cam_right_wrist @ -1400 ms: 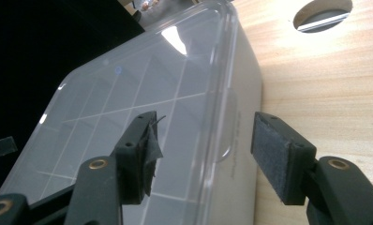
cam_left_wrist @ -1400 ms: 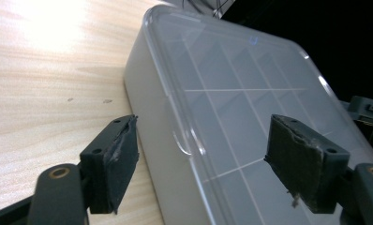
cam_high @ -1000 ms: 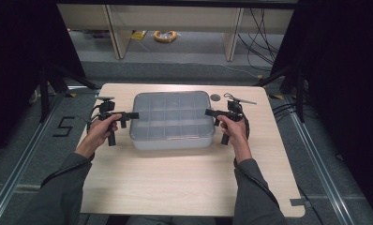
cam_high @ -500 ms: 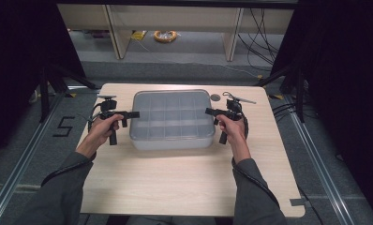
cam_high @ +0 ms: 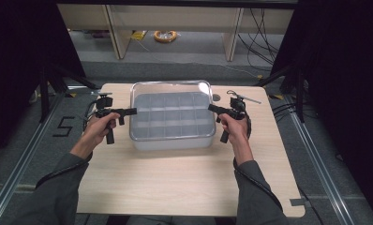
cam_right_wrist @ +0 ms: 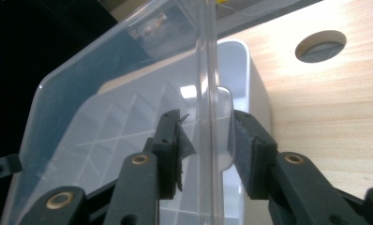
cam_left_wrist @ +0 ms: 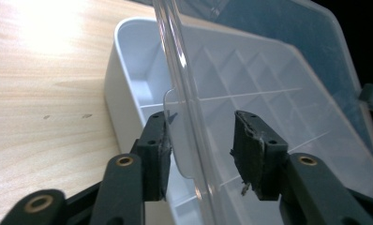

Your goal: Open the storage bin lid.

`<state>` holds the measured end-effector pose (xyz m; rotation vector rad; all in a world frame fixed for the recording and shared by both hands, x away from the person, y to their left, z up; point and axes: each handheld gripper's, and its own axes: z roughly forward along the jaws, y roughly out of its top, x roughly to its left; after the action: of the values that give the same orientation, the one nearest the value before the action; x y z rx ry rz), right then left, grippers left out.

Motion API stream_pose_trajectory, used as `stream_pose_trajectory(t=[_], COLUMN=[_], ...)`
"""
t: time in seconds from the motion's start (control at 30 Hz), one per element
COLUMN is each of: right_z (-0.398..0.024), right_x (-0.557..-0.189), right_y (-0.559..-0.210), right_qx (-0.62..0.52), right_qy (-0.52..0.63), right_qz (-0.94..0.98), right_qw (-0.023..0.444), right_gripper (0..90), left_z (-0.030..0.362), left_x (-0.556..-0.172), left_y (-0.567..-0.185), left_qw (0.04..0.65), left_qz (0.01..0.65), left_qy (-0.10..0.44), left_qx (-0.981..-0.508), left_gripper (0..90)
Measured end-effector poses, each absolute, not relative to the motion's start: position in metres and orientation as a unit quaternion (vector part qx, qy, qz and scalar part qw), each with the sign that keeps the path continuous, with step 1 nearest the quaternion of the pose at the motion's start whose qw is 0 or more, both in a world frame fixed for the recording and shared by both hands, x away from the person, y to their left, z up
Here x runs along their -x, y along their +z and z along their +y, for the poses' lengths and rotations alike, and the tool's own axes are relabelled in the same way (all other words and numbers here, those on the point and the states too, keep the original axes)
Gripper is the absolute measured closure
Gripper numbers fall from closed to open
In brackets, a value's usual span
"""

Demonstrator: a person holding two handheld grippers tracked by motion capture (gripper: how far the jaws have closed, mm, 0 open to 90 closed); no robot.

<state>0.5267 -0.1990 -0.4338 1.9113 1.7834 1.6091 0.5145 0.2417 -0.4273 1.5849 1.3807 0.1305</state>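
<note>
Now lift evenly: left gripper (cam_left_wrist: pixel 201 154) and right gripper (cam_right_wrist: pixel 205 150) spread astride clear lid (cam_high: pixel 170 110) edges, not pinching; raise together above white box (cam_high: pixel 170 140) mid-table.

Grey sleeves (cam_high: pixel 58 187); black gripper (cam_left_wrist: pixel 201 154) with brass screws.

Box (cam_high: pixel 171 124) btwn grippers, mid table (cam_high: pixel 184 183)

We see a worktop (cam_high: pixel 184 183) of pale wood with fine grain and a soft sheen. The box (cam_left_wrist: pixel 128 98) looks like smooth white plastic, and its lid (cam_right_wrist: pixel 128 79) is clear, glossy plastic. Both grippers have jaws of matt black plastic with brass-coloured rivets and rough, worn pads (cam_left_wrist: pixel 252 154).
</note>
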Motion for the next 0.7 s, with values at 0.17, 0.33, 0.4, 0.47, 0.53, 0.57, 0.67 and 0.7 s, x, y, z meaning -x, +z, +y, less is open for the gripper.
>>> stream_pose_trajectory(t=[0.17,0.33,0.4,0.47,0.53,0.57,0.67,0.7], right_z=[-0.204,-0.204,-0.206,-0.205,-0.208,-0.209,-0.210,-0.210], right_x=[-0.522,-0.510,-0.507,-0.501,-0.500,-0.499,-0.493,-0.489], right_y=[-0.421,-0.402,-0.399,-0.394,-0.394,-0.393,-0.391,-0.389], right_qx=[-0.597,-0.592,-0.580,-0.587,-0.574,-0.576,-0.573,-0.584], right_qy=[0.538,0.551,0.554,0.556,0.559,0.562,0.564,0.561], right_qz=[0.592,0.584,0.591,0.585,0.592,0.589,0.589,0.582], right_qw=[0.064,0.070,0.083,0.071,0.083,0.080,0.081,0.073], right_gripper=[68.5,68.5,68.5,68.5,68.5,68.4,68.3,68.1], left_z=[0.240,0.239,0.239,0.239,0.238,0.238,0.238,0.239], left_x=[-0.504,-0.494,-0.490,-0.487,-0.484,-0.482,-0.476,-0.475], left_y=[-0.412,-0.403,-0.400,-0.398,-0.395,-0.394,-0.390,-0.389], left_qw=[0.494,0.503,0.502,0.506,0.509,0.510,0.517,0.522], left_qz=[0.552,0.542,0.539,0.535,0.531,0.529,0.524,0.517], left_qy=[0.091,0.098,0.099,0.100,0.100,0.102,0.101,0.101], left_qx=[-0.666,-0.666,-0.669,-0.669,-0.670,-0.670,-0.669,-0.671], left_gripper=[60.1,61.5,61.9,62.4,63.0,63.3,64.0,64.2])
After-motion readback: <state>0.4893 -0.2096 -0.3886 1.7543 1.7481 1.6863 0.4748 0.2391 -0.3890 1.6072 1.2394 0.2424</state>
